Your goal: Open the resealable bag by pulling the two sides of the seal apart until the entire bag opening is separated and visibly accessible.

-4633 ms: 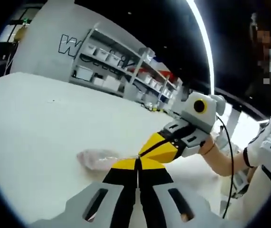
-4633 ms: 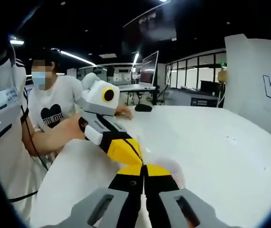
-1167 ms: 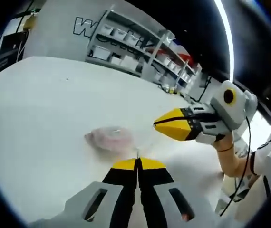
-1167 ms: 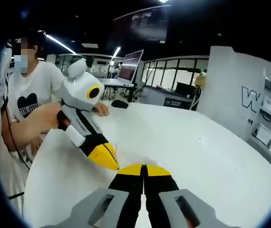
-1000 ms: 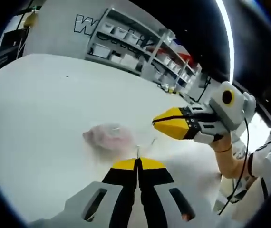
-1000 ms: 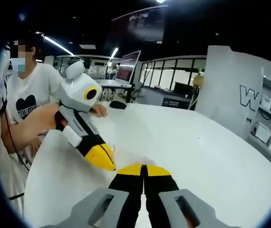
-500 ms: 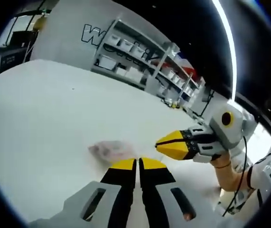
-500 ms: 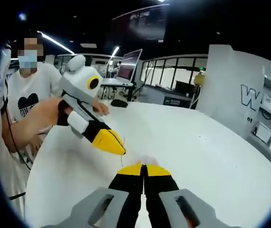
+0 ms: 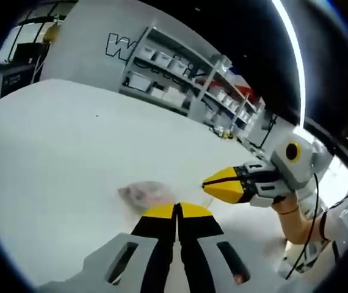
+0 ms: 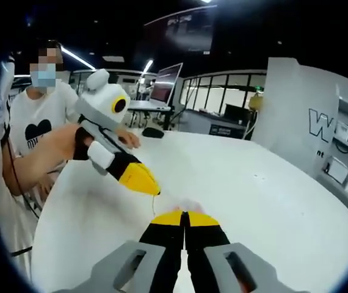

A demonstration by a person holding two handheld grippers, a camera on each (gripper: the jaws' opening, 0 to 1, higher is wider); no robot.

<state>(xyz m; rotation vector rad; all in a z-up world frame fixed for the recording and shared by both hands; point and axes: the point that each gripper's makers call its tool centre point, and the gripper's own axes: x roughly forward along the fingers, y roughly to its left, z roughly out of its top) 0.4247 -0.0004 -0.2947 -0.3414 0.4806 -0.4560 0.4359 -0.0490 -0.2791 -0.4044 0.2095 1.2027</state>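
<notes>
Left gripper view: left tongs (image 9: 177,210) closed, bag (image 9: 146,194) just ahead | right tongs (image 10: 185,217) closed, grip unclear | table (image 9: 52,140) open

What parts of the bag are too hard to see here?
- Bag, left gripper view: its near edge and seal hide behind the left tool; opening unclear.
- Bag, right gripper view: a pale blur mostly hidden by the right tool.
- Contents: a pinkish smudge, too small to name.

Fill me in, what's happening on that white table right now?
A person holds a claw in each hand over the white table. Both the left claw and the right claw look shut, pinching opposite sides of a clear bag with something pinkish inside. The claws sit slightly apart at the bag's mouth; how far it has opened is unclear.
</notes>
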